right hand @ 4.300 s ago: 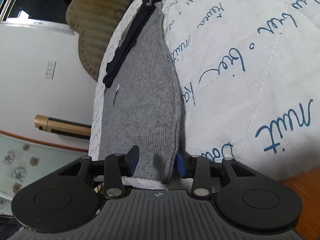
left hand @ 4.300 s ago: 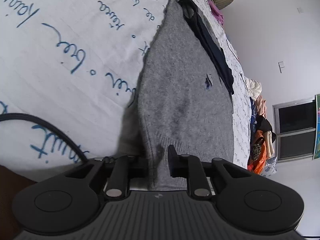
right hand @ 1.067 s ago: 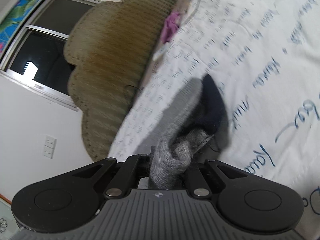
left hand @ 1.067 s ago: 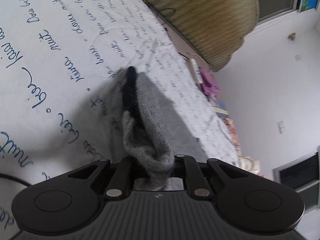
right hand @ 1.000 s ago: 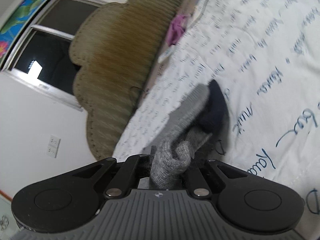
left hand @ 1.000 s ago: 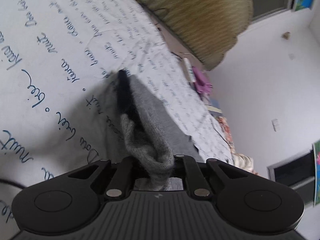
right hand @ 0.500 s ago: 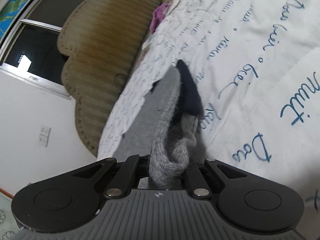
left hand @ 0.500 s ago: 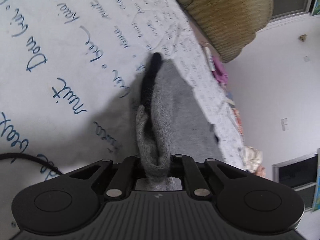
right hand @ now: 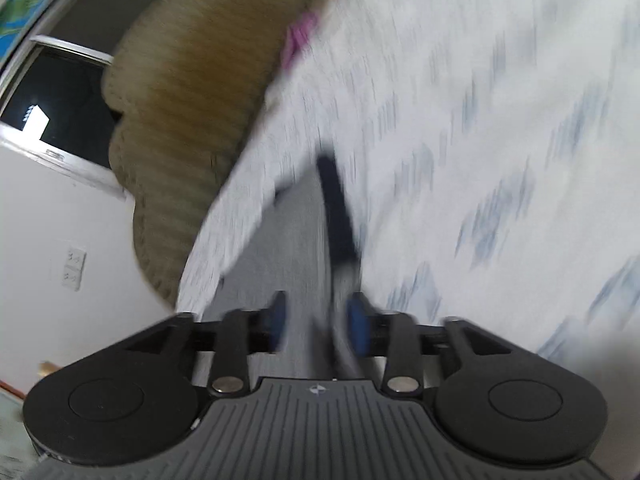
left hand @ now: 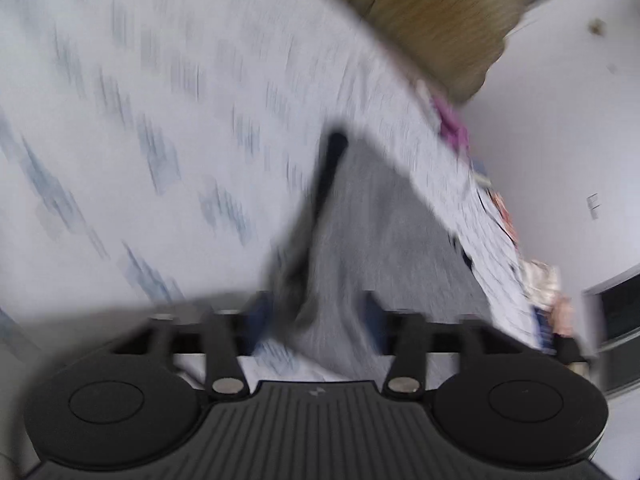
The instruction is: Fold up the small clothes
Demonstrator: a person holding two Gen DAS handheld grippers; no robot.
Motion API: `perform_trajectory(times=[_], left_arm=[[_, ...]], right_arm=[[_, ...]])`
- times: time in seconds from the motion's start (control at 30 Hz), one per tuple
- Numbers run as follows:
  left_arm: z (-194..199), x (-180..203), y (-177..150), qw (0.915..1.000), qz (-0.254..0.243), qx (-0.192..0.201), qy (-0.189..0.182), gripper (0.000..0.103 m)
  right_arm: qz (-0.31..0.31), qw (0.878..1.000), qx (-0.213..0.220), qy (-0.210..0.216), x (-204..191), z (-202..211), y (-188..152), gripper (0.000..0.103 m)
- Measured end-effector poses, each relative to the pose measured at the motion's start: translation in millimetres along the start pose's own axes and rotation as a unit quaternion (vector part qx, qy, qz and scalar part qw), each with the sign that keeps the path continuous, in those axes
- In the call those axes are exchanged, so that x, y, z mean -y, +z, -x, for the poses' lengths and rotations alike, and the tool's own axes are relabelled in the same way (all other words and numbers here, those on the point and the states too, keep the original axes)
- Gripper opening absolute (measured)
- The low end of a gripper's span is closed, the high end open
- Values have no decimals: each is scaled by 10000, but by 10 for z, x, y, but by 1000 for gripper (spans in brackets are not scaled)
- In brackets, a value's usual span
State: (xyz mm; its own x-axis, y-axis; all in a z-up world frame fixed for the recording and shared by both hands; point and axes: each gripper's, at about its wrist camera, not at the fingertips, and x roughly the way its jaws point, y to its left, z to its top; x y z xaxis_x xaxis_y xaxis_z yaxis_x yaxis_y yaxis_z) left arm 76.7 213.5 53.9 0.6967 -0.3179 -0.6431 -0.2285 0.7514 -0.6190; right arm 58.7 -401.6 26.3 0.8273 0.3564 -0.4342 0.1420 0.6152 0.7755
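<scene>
A grey knit garment (left hand: 368, 216) with a dark navy edge (left hand: 332, 168) lies folded over on the white bed cover (left hand: 152, 112); both views are blurred by motion. The jaws of my left gripper (left hand: 316, 320) are opening, and the near end of the grey cloth lies loose between the parted fingers. In the right wrist view the same grey garment (right hand: 288, 248) and its navy edge (right hand: 336, 208) run away from my right gripper (right hand: 318, 320). Its jaws are opening too, with the cloth between the blue pads (right hand: 358, 326) but no longer pinched.
The bed cover carries blue handwriting print (right hand: 492, 128). A tan scalloped headboard (left hand: 420, 12) stands at the far end with a pink item (left hand: 452, 124) beside it. A dark window (right hand: 60, 92) and a wall socket (right hand: 74, 268) are on the white wall. More clothes (left hand: 540, 280) lie at the bed's right edge.
Both grippers held a bunched grey hem tightly; now their fingers have spread apart and the cloth has dropped flat onto the bed. Both views have swung and blurred.
</scene>
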Motion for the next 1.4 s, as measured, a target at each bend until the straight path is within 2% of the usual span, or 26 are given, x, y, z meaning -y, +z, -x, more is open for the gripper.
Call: perform_trajectory(times=[0.03,0.1,0.2,0.3,0.47,0.53,0.57,0.6,0.63,0.67,0.7,0.93,1.0,1.03,1.07,1.13,1.2,1.23,1.3,1.4], left_arm=[[102,93,56,9987,-297,357,201,74],[149,307,225,9902,-905,928,518,74],[-130,540,484,9801,-1317,1278,750,74],[-729,808,664,9751,-1700,1085,926,74],[-1542,1076,729,9710,-2088,394,1094,74],[-1710,1132,740,9709,-2169,171,999,74],[-1805,1162,757,9710,-2174,67,994,72],[-1888,1164,769,9711,-2178,-61,977,70],[-1948,1162,774,9701,-2227,-184,946,56],[-2002,1158,777,9683,-2293,-303,939,40],[-2046,1148,781,9671,-2331,-346,958,39],[-2101,1192,912,9647,-2404,-122,1071,39],[-2182,1208,941,9623,-2463,-176,1143,23],[-2215,1215,941,9611,-2495,-212,1163,9],[-2224,1232,935,9604,-2525,-227,1155,7],[-2166,1309,907,9550,-2689,-106,1246,6],[-2017,1397,882,9483,-2858,376,1330,6],[-1948,1416,905,9486,-2844,534,1282,6],[-1929,1405,985,9522,-2735,563,1241,6],[-2118,1295,1004,9516,-2632,355,1545,6]], right_arm=[[149,9998,70,-60,-39,-6,127,44],[319,9995,63,-50,-131,-147,378,44],[809,9966,-135,-44,-353,-624,668,44],[1240,9909,-509,-153,-548,-1174,828,44],[2041,9689,-1023,-953,-733,-1877,754,44],[1988,9693,-1168,-855,-706,-1957,734,44],[2050,9684,-1198,-771,-731,-1975,720,39],[2168,9655,-1251,-724,-759,-1991,684,15],[2278,9625,-1275,-740,-783,-1998,664,9],[2405,9598,-1247,-739,-803,-1990,644,9],[2471,9584,-1237,-721,-805,-1990,639,9],[2501,9603,-1079,-594,-799,-1907,663,8],[2384,9637,-1071,-550,-761,-1911,670,8],[2362,9646,-1045,-536,-753,-1912,662,8],[2341,9659,-988,-503,-753,-1900,661,8],[2166,9732,-686,-347,-762,-1801,706,8],[1878,9816,-301,-150,-772,-1659,807,8],[1763,9842,-170,-75,-763,-1610,865,7],[1682,9857,-76,-113,-726,-1612,926,7],[1704,9838,-271,-497,-596,-1816,876,7]])
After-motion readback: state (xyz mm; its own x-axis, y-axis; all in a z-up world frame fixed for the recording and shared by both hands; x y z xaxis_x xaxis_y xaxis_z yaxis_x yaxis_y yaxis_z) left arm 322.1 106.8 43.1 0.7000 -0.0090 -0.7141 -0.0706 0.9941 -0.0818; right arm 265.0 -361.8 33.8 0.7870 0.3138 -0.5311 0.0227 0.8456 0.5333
